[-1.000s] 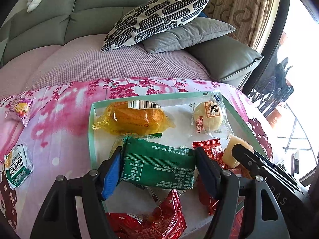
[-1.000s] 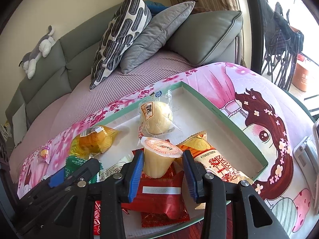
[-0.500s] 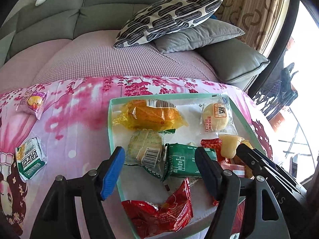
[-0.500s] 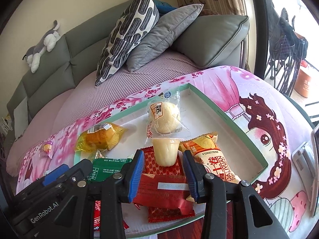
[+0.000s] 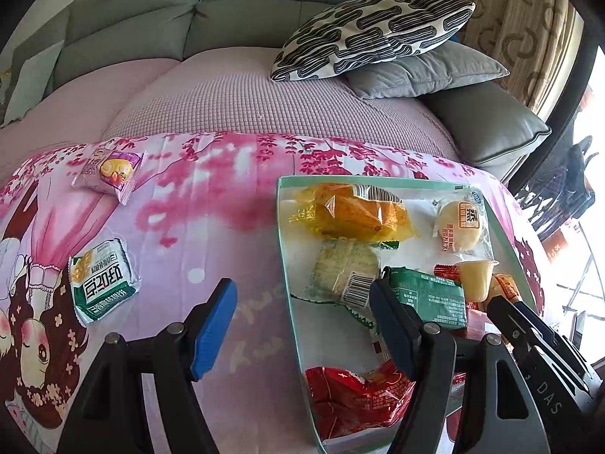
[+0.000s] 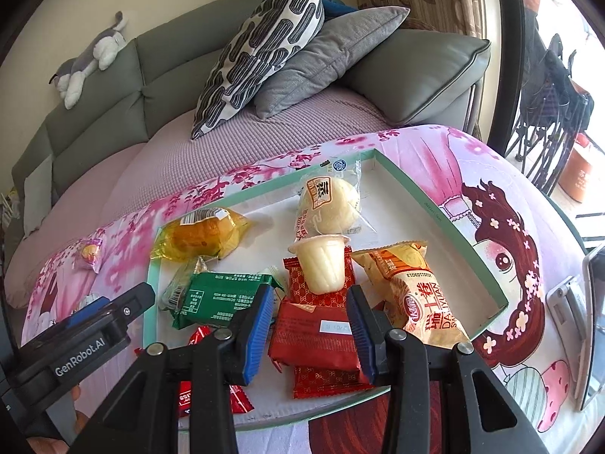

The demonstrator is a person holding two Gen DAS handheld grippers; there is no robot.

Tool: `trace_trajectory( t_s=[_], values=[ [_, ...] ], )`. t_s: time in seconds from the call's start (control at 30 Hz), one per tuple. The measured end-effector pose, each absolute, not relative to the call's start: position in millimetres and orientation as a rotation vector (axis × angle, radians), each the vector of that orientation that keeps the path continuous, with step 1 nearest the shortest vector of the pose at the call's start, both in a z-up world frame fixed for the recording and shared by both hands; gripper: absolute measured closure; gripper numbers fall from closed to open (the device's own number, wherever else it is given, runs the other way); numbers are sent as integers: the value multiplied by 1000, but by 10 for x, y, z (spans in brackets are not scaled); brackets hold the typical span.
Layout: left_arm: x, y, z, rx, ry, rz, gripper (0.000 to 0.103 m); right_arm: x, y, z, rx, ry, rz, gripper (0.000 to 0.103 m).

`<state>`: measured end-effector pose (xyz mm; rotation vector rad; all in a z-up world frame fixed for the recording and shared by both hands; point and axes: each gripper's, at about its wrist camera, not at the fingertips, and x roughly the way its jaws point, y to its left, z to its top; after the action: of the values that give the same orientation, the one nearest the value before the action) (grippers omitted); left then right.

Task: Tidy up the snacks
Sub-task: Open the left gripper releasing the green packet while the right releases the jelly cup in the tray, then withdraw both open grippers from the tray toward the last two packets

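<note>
Pink cloth [image 5: 211, 204] covered the table. Both the left gripper [image 5: 302, 321] and right gripper [image 6: 308, 325] were spread wide, holding nothing. Beside the green tray [image 5: 284, 249], two snack packs [image 5: 102, 280] lay on the cloth.

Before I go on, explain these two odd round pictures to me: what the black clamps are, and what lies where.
No robot here: a person holds a two-finger clamp in each hand, each carrying a fisheye camera looking along its blue-padded fingers. The left gripper and right gripper are both open, holding nothing. On the pink cartoon tablecloth sits a shallow green-rimmed box holding wrapped snacks, a jelly cup among them. Two packets lie outside: a green-and-white one and a purple one.
</note>
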<state>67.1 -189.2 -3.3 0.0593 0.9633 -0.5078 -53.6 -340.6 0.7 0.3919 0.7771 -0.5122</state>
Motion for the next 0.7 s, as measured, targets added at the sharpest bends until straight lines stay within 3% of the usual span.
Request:
trace_trajectory(
  t_s=[0.2,0.27,0.33,0.4,0.63,0.7],
  values=[
    [666,-1907,-51,84,964,-497,30,-525,-3412,-8,388,792,-519,57],
    [678,-1900,-68,91,967,-482,24,-515,-3422,-24,385,802,-525,43],
    [689,-1877,-84,100,963,-457,12,-515,-3426,-33,382,806,-529,39],
    [703,-1836,-85,102,951,-432,11,-517,-3435,-35,384,805,-527,35],
    [727,-1729,-113,118,925,-383,2,-524,-3426,-22,359,784,-526,0],
    [725,-1714,-126,128,925,-375,2,-524,-3424,-20,355,782,-526,0]
  ],
)
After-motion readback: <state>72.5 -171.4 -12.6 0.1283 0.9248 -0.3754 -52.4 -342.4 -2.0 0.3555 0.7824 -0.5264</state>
